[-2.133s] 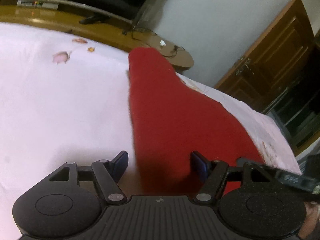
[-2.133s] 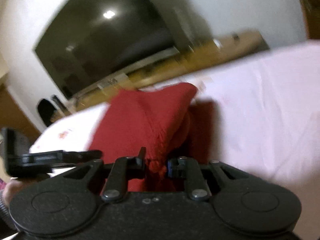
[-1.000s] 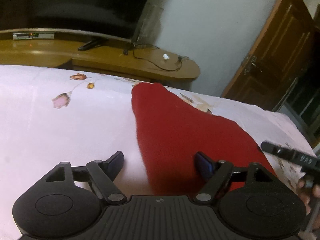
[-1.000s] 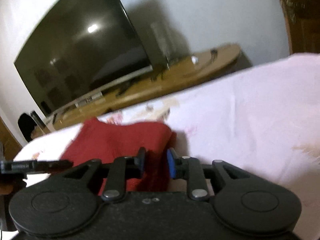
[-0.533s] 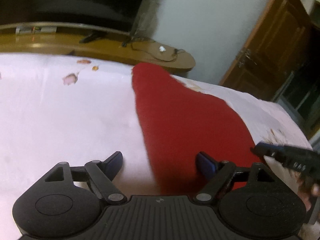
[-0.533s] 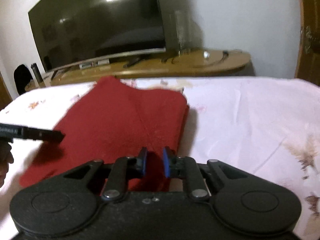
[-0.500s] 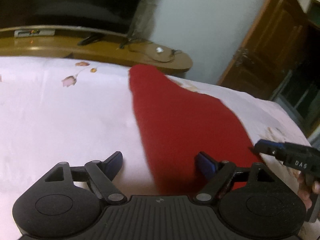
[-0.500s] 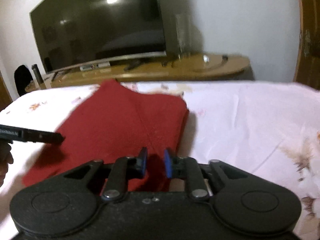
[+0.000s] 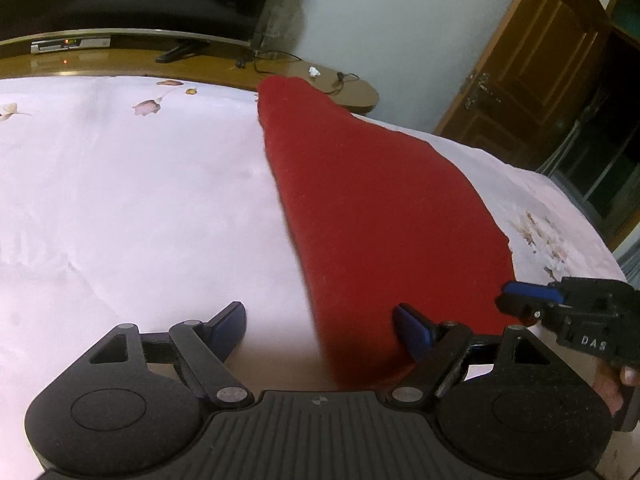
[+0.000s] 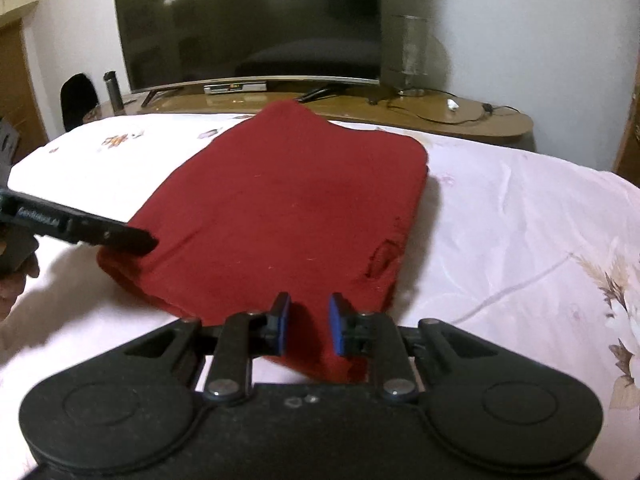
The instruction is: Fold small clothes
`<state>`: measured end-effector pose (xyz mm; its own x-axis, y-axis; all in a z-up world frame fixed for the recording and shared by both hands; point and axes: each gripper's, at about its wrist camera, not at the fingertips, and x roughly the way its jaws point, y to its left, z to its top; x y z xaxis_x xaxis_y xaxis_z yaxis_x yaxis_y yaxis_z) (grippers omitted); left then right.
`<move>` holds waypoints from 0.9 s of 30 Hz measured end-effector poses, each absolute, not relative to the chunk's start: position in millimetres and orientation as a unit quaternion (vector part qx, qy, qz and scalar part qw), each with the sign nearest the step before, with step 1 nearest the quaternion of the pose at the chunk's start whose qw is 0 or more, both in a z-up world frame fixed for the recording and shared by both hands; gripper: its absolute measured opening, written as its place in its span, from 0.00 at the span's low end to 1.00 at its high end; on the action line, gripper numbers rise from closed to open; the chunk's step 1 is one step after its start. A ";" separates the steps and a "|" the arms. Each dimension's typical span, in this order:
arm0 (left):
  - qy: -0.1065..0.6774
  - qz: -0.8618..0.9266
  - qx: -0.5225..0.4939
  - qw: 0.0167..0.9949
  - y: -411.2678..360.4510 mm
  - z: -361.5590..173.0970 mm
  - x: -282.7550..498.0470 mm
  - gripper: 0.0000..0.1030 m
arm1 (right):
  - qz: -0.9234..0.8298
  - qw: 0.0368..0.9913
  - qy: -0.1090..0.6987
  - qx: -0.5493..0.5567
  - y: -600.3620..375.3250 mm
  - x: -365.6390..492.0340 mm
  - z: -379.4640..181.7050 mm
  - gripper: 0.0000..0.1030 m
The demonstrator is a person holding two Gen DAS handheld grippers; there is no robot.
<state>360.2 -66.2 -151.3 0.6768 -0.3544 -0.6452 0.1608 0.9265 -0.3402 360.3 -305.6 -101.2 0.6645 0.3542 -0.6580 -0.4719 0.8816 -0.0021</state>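
Observation:
A red garment (image 10: pixel 288 208) lies folded flat on the pale pink floral bedsheet (image 10: pixel 500 240). My right gripper (image 10: pixel 306 320) hovers over its near corner. The jaws stand narrow and are closing, with the cloth's edge between the blue pads (image 10: pixel 282 322), which do not visibly press on it. My left gripper (image 9: pixel 320 316) is open wide and straddles the garment's (image 9: pixel 380 208) near left edge, one finger over the sheet and the other over the cloth. The right gripper (image 9: pixel 510 296) shows at the right of the left wrist view. A left finger (image 10: pixel 136 240) pokes in over the cloth's left corner.
Beyond the bed stands a wooden TV bench (image 10: pixel 460 120) with a large dark TV (image 10: pixel 248 28), cables and a glass vase (image 10: pixel 408 56). A wooden door (image 9: pixel 532 68) is at the right. Bare sheet (image 9: pixel 120 200) spreads left of the garment.
The right wrist view has rolled from tilted to level, and the garment has gone from lifted and bunched to lying flat. The right jaws have narrowed a little. The left gripper has stayed open wide.

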 end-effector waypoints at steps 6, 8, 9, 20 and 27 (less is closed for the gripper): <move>0.375 -0.141 -0.127 0.907 -63.7 -152.0 356.1 0.79 | 0.222 0.908 0.343 -0.094 -313.6 356.7 -102.6 0.18; 0.375 -0.142 -0.125 0.907 -63.0 -151.9 355.3 0.79 | 0.219 0.908 0.344 -0.094 -316.2 354.2 -101.2 0.18; 0.375 -0.142 -0.124 0.908 -62.2 -152.1 354.6 0.79 | 0.218 0.908 0.345 -0.092 -318.1 353.2 -101.0 0.17; 0.338 -0.127 -0.154 0.920 -38.3 -129.5 359.9 0.79 | 0.219 0.921 0.322 -0.016 -337.8 354.8 -76.9 0.31; 0.332 -0.126 -0.160 0.921 -54.6 -124.3 420.3 0.79 | 0.206 0.929 0.305 0.027 -330.6 406.6 -72.5 0.27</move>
<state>420.3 -54.6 -124.3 0.7479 -0.3385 -0.5710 0.1256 0.9168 -0.3791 406.6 -330.6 -72.5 0.7292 0.3998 -0.5553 -0.3672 0.9134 0.1756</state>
